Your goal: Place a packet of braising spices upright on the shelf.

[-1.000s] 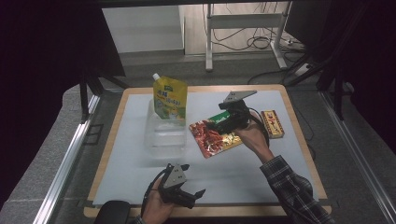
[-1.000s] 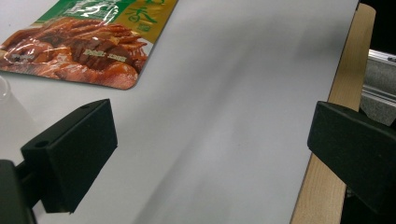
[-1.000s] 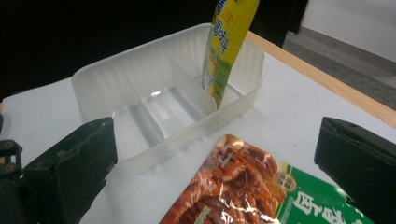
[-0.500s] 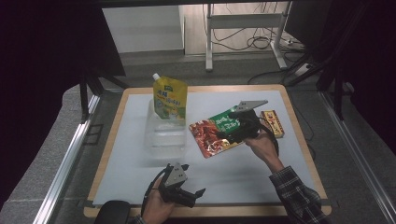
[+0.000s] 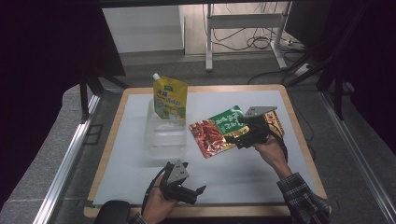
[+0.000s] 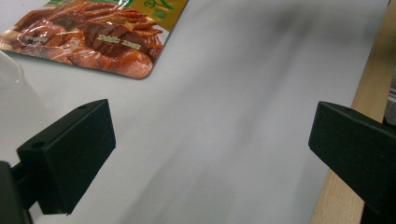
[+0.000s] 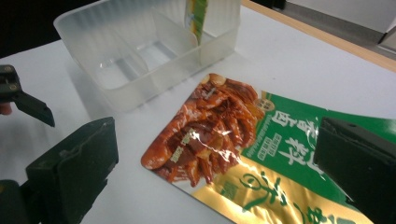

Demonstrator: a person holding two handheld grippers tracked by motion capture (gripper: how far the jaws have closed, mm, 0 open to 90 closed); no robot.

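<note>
Resting near the table's (image 5: 299,158) front edge, the left gripper (image 5: 198,192) gapes wide with nothing between its jaws. Farther off stands a clear tub (image 5: 164,135). Right of it, the right gripper (image 5: 232,136) hovers wide apart over the snack packet (image 5: 215,135), gripping nothing.

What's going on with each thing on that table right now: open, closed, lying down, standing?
Clear plastic tub: upright, holding the pouch.
Yellow spouted pouch: standing in the tub, cap on.
Red-and-green foil snack packet: lying flat, sealed.
Right gripper: fingers open over the packet.
Left gripper: fingers open, holding nothing.
</note>
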